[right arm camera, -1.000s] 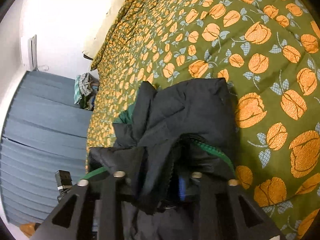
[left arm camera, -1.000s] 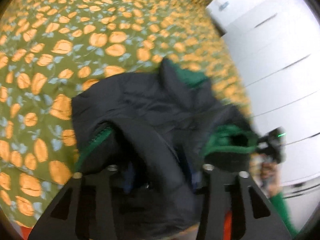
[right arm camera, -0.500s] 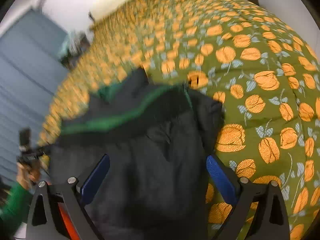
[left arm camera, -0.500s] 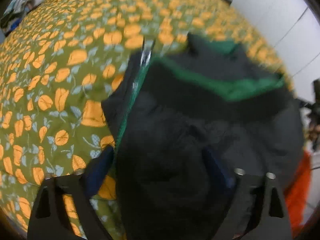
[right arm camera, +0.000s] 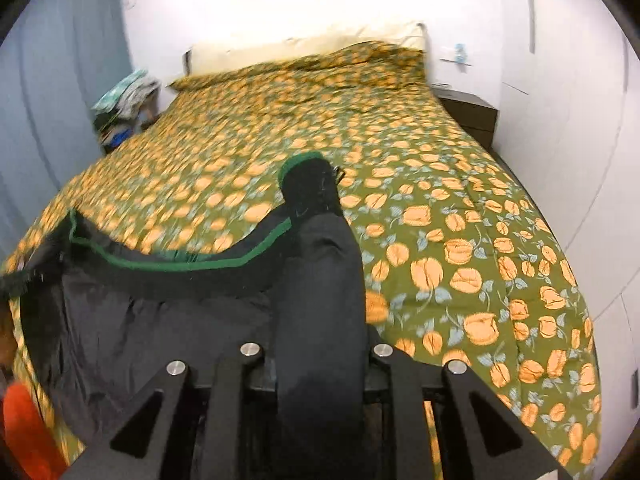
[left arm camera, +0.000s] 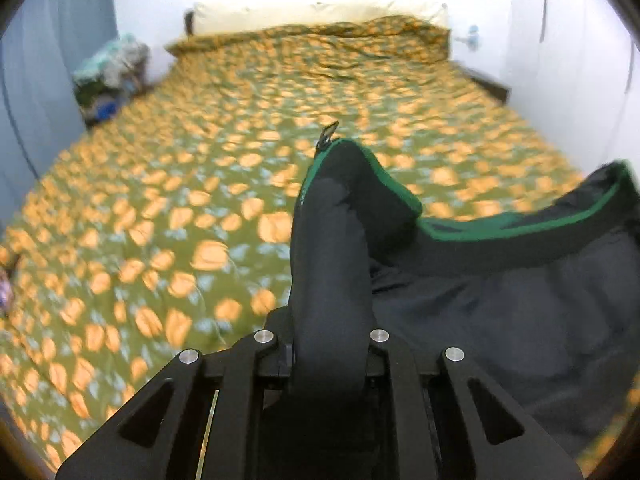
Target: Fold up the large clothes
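A large black jacket with green trim [left arm camera: 500, 304] hangs stretched between my two grippers above the near end of the bed; it also shows in the right wrist view [right arm camera: 160, 312]. My left gripper [left arm camera: 330, 344] is shut on one corner of the jacket, which bulges up between the fingers, with a zipper pull [left arm camera: 327, 136] at its tip. My right gripper [right arm camera: 316, 354] is shut on the other corner, which stands up in a roll. The green-edged hem sags between them.
The bed has an olive cover with orange flowers [left arm camera: 200, 208] and cream pillows [left arm camera: 312, 18] at the far end. A pile of clothes [left arm camera: 108, 76] sits at the left by a blue curtain. A dark nightstand [right arm camera: 468, 114] and white wardrobe stand on the right.
Both grippers have lifted and tilted up, so the views went from looking down at the bunched jacket to looking along the bed. The jacket is now spread out between them.
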A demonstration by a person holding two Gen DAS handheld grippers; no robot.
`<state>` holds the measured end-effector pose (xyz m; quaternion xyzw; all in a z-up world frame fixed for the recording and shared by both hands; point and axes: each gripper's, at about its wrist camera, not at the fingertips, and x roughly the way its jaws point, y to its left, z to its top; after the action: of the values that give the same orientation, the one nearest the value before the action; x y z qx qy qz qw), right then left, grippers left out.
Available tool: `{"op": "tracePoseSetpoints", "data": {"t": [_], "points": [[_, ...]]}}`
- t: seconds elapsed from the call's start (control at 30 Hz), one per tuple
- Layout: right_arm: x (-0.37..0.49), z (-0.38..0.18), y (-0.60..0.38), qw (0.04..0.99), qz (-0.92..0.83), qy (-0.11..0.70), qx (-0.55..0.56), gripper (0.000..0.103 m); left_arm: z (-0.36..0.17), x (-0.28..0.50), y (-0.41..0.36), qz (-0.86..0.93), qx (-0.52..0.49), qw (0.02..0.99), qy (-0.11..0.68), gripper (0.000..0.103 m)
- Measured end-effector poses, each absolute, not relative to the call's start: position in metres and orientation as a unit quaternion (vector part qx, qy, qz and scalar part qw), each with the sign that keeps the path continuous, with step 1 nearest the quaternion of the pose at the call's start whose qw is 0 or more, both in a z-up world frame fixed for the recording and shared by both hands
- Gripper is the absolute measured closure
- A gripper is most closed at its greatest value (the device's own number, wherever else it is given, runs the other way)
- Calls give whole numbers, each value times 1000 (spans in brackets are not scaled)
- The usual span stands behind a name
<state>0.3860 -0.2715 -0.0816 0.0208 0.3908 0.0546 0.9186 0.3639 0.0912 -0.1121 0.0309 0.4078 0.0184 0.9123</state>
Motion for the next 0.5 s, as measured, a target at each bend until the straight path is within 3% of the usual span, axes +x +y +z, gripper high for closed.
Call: {"op": "tracePoseSetpoints", "data": {"t": [0.07, 0.2, 0.5], "points": [[402, -107, -268, 916, 35, 400, 7, 82, -147, 379, 95, 46, 20, 901, 431, 85], [426, -179, -272, 885, 10, 465, 36, 81, -199, 387, 108, 59, 3, 888, 456, 61], [431, -230, -280, 890, 9, 451, 68, 76, -223, 396, 115, 39, -50, 894, 444, 53]]}}
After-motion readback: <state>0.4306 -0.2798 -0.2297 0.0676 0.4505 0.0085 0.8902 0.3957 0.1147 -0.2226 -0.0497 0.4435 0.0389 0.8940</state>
